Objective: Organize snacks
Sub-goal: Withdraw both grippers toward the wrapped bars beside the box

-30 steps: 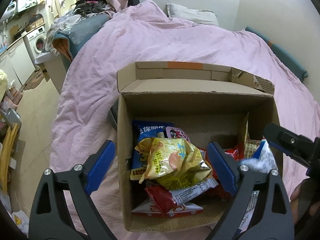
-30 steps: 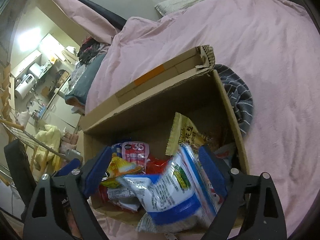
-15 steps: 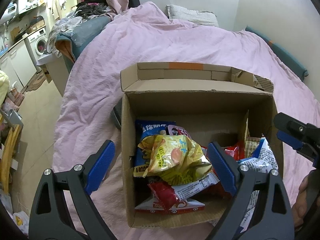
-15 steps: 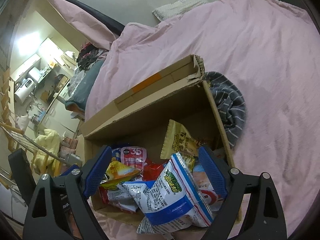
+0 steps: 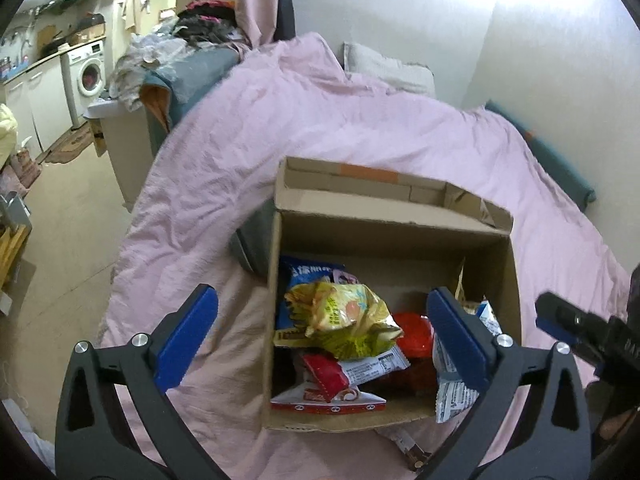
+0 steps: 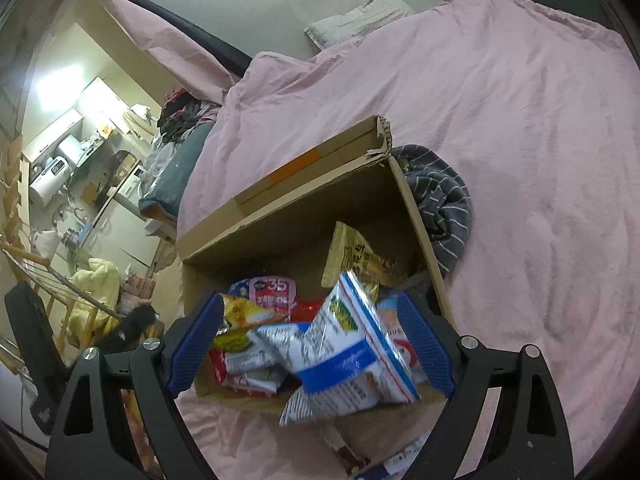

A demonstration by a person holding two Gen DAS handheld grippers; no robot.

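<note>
An open cardboard box (image 5: 272,320) (image 6: 280,216) sits on the pink bedcover, full of snack packets. A crinkled yellow bag (image 5: 340,320) (image 6: 236,312) lies on top at the left. A white-and-blue bag (image 6: 344,352) (image 5: 452,388) leans over the box's near edge, blurred. My left gripper (image 5: 320,294) hovers above the box's near left corner; its jaws are opening and hold nothing. My right gripper (image 6: 310,300) (image 5: 560,320) stands open above the near right side. The white-and-blue bag shows between its pads, apart from them.
A small wrapped bar (image 5: 408,446) lies on the cover in front of the box. A grey striped cloth (image 6: 440,208) is bunched against the box's right wall. A pillow (image 5: 388,68) lies at the bed's head. Floor and a washing machine (image 5: 88,72) are at the left.
Both grippers have drawn back and up from the box, which now looks smaller. The left jaws have spread a little wider. The white-and-blue bag has sunk toward the box's near edge.
</note>
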